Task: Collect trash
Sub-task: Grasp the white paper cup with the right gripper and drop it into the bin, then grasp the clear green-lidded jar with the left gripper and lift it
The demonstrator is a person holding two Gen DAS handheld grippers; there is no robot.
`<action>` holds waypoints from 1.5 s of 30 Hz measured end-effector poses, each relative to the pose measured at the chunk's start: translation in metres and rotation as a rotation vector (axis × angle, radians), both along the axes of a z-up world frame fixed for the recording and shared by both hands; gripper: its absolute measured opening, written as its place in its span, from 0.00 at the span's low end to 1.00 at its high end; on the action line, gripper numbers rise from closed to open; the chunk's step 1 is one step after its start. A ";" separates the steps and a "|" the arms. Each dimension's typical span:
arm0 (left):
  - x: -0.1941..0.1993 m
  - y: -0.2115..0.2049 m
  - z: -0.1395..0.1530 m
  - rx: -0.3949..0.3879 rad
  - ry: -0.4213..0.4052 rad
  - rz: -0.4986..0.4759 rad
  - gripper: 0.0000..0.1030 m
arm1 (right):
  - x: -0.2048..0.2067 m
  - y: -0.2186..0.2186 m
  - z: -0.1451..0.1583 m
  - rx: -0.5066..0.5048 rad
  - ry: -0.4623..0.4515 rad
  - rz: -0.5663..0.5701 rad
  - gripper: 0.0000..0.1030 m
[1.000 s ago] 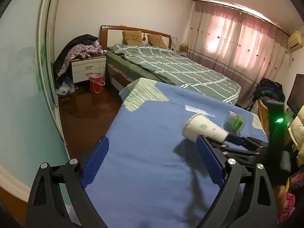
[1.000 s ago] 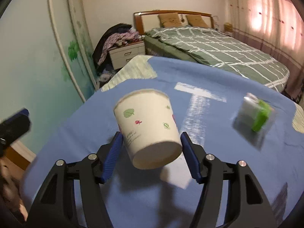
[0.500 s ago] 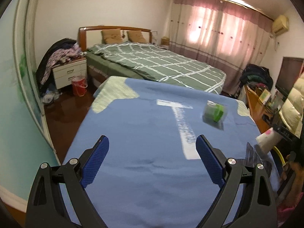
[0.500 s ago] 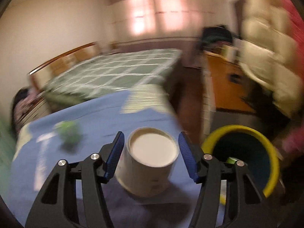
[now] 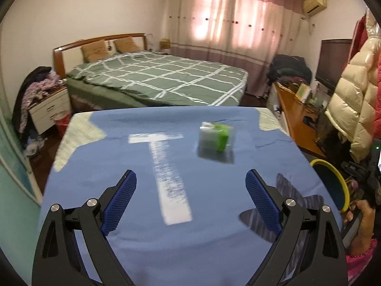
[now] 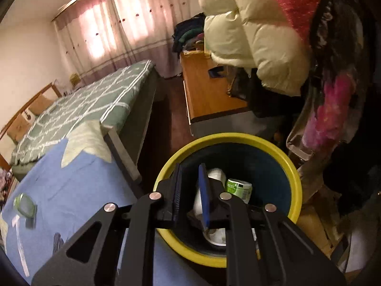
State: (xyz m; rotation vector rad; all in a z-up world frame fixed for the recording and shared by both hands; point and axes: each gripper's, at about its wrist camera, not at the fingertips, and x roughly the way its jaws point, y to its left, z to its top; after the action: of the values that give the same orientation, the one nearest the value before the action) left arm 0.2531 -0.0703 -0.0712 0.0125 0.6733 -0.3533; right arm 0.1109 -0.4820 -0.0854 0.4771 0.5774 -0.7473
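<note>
Left gripper (image 5: pixel 190 188): your fingers stand wide, empty, above the blue counter (image 5: pixel 100 166). Green-and-clear packet (image 5: pixel 215 137): lying on the counter ahead, right of the white T mark (image 5: pixel 164 164); nothing blocks it. Risk: it looks light and may skid if you close off-centre. Yellow-rimmed bin (image 6: pixel 250 140): off the counter's right edge, paper cup (image 6: pixel 215 175) and other trash inside. Right gripper (image 6: pixel 190 190): over the bin, fingers closing, nothing between them.
</note>
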 end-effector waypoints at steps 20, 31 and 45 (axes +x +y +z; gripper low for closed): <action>0.133 -0.097 -0.054 0.127 0.105 -0.080 0.92 | 0.008 0.019 0.006 -0.021 -0.040 0.060 0.54; 0.178 -0.112 -0.076 0.144 0.117 -0.083 0.92 | 0.012 0.021 0.006 -0.018 -0.038 0.075 0.58; 0.171 -0.120 -0.084 0.161 0.111 -0.131 0.68 | 0.014 0.021 0.004 -0.021 -0.031 0.081 0.60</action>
State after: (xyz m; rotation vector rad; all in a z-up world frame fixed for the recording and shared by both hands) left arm 0.4241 -0.1907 -0.1557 0.1921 0.8119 -0.4276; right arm 0.1252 -0.4605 -0.0811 0.4424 0.5566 -0.6667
